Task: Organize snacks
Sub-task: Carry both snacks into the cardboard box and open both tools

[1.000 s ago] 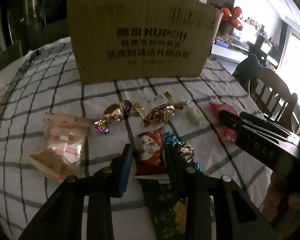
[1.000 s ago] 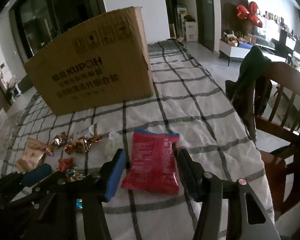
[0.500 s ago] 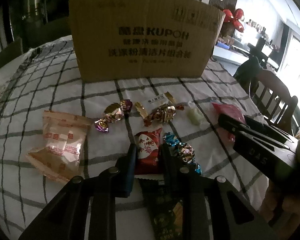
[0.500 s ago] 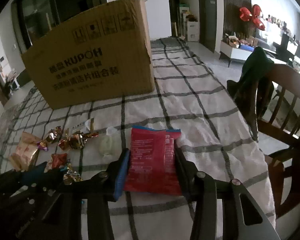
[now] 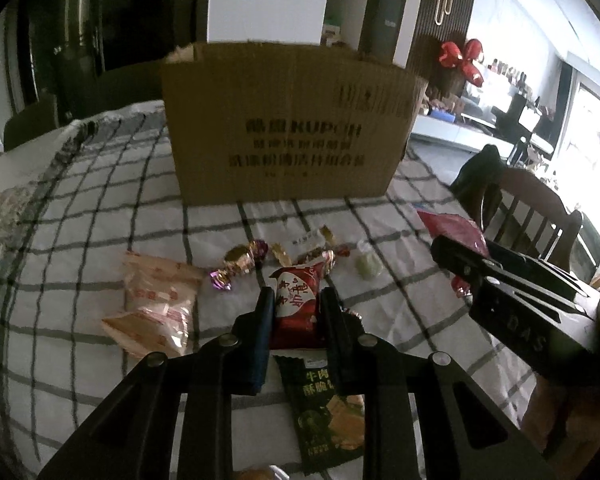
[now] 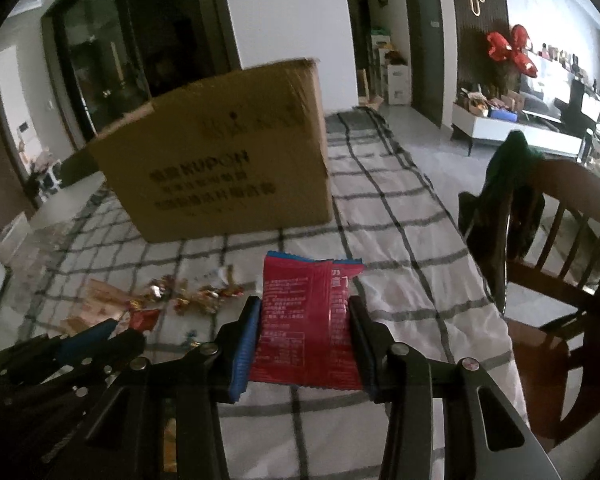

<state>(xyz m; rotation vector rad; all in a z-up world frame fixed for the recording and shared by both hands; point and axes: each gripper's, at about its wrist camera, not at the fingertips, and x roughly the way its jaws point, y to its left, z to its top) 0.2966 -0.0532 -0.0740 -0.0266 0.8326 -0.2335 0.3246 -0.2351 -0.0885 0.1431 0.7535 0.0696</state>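
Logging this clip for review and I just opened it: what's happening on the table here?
A person with a handheld gripper in each hand is sorting snacks on a checked tablecloth. The left gripper is shut on a small red snack packet; the right gripper is shut on a larger red pouch. Both look raised off the cloth. Wrapped candies, a pale pastry packet and a dark green packet lie before the cardboard box.

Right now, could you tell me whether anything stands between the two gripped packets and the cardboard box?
Nothing tall does. Ahead of the small red packet in the left gripper lie only flat wrapped candies; ahead of the large red packet in the right gripper is bare tablecloth. The box wall itself must be cleared.
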